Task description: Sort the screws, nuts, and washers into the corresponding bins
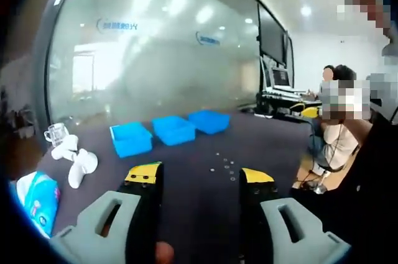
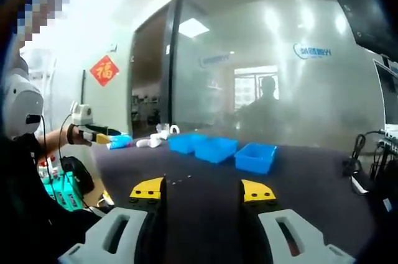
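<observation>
Three blue bins (image 1: 174,130) stand in a row on the dark table (image 1: 186,202) ahead of my left gripper (image 1: 200,177), whose yellow-tipped jaws are open with nothing between them. Small screws, nuts and washers (image 1: 224,166) lie scattered on the table just beyond its right jaw. In the right gripper view the same bins (image 2: 216,149) sit further off, and a few small pieces of hardware (image 2: 180,181) lie near my open right gripper (image 2: 202,191). The left gripper (image 2: 107,132) appears at the left of that view, held by a hand over the table's edge.
White rounded objects (image 1: 76,161), a glass cup (image 1: 56,133) and a blue-and-white packet (image 1: 34,199) lie left of the bins. A person (image 1: 339,130) sits at the table's right end by a laptop (image 1: 280,79). Cables (image 2: 357,152) lie at the far right. A glass wall stands behind.
</observation>
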